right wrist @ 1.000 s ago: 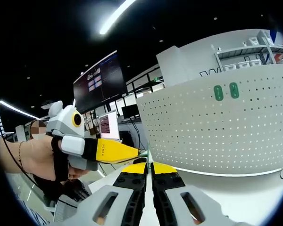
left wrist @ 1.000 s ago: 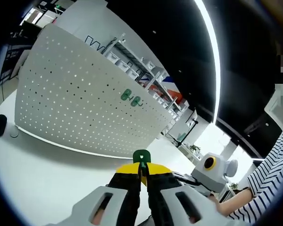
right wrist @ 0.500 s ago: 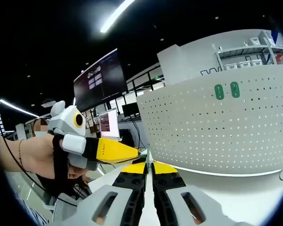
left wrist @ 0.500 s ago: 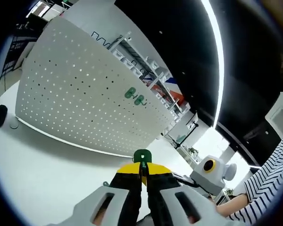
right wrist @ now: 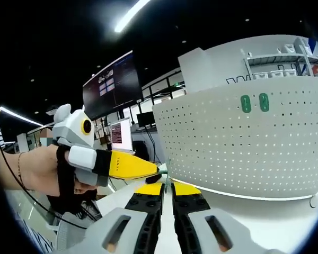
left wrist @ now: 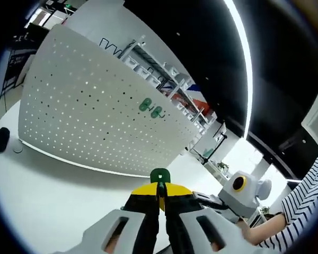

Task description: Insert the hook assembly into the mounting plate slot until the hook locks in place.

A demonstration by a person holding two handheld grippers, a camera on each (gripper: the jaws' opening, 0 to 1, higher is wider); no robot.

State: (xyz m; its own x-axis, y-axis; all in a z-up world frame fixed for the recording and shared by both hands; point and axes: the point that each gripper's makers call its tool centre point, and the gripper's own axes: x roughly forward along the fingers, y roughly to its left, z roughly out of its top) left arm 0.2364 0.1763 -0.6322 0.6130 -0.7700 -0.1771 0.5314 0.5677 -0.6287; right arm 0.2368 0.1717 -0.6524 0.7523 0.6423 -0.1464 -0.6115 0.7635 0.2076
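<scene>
A white pegboard mounting plate (left wrist: 79,124) stands upright on the white table, with two green hooks (left wrist: 150,108) fixed side by side high on its face. My left gripper (left wrist: 159,189) is shut on a green hook piece (left wrist: 159,175) that sticks up above its yellow tips, well short of the plate. In the right gripper view the same plate (right wrist: 244,148) and its green hooks (right wrist: 254,102) lie ahead. My right gripper (right wrist: 167,186) is shut, its yellow tips beside the left gripper (right wrist: 151,172), and a thin green sliver (right wrist: 166,168) shows there.
A small black object (left wrist: 1,139) lies on the table (left wrist: 47,190) by the plate's left end. The right gripper (left wrist: 238,189) and a striped sleeve (left wrist: 307,196) are at the right. Monitors (right wrist: 110,87) and shelving (left wrist: 164,74) stand behind.
Both views have swayed a little with the hands. The grippers stay shut and close together, and the green hook piece is still in the left gripper.
</scene>
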